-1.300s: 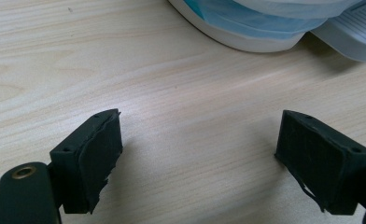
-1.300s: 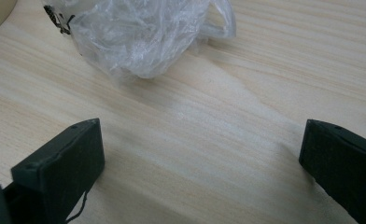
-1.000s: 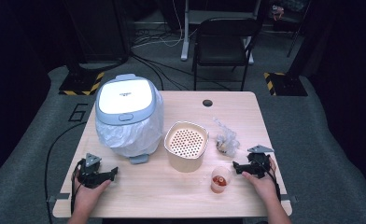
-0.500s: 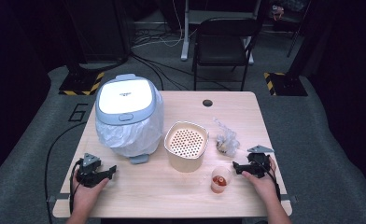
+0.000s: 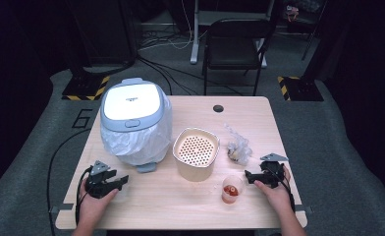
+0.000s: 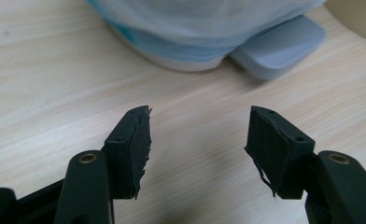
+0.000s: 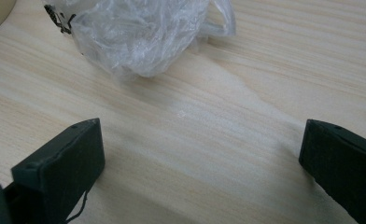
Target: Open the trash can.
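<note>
Pale matt wood-grain table [image 5: 180,206], crinkled glossy clear plastic bag [image 7: 139,32], matt black tongs pads [image 6: 134,149]

we see a beige tub [image 5: 194,171] with a holed insert mid-table [image 5: 180,209], standing upright. a dark hole [image 5: 218,108] sits near the table's far edge. behind it we find a black chair [image 5: 232,37], two striped floor blocks [image 5: 85,91], and a painted 6 [image 5: 82,118].

Left gripper [image 5: 113,183] fingers have just been closing on nothing; right gripper [image 5: 253,176] rests spread wide.
</note>
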Tool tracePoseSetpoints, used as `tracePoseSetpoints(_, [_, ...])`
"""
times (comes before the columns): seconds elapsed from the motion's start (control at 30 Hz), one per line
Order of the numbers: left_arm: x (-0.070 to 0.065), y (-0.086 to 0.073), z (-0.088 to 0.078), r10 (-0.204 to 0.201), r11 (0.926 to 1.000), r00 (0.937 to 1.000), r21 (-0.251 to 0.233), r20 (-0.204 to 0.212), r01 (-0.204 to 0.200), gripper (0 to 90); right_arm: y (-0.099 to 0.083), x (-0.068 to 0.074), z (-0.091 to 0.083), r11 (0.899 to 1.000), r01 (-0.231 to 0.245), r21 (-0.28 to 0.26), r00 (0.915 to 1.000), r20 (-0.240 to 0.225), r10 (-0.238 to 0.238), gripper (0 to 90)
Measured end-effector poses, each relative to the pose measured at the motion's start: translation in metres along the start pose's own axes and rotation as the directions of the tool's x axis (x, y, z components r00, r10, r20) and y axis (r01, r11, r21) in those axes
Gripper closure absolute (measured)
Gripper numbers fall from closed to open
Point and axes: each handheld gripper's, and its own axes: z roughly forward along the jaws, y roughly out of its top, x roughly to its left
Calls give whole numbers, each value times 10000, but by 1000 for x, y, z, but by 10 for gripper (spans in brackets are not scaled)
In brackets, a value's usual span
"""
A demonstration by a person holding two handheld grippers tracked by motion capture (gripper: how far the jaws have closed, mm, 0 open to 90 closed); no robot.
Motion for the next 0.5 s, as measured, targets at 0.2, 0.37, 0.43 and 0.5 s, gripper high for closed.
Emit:
tracePoseSetpoints(0.2, [-18, 10, 0, 443, 9990, 9959, -31, 789, -442, 412, -1, 1, -1, 9999, -101, -32, 9999, 17, 101, 0])
tracePoseSetpoints(0.37, [-28, 17, 0, 829, 9965, 9914, -17, 1013, -832, 416, -1, 1, -1, 9999, -121, -25, 9999, 19, 121, 0])
tracePoseSetpoints(0.43, [-32, 20, 0, 833, 9965, 9895, -141, 1179, -822, 416, -1, 1, -1, 9999, -103, -34, 9999, 17, 103, 0])
tracePoseSetpoints(0.5, [-36, 22, 1, 766, 9970, 9890, -206, 1267, -746, 415, -1, 1, -1, 9999, -147, -14, 9999, 20, 147, 0])
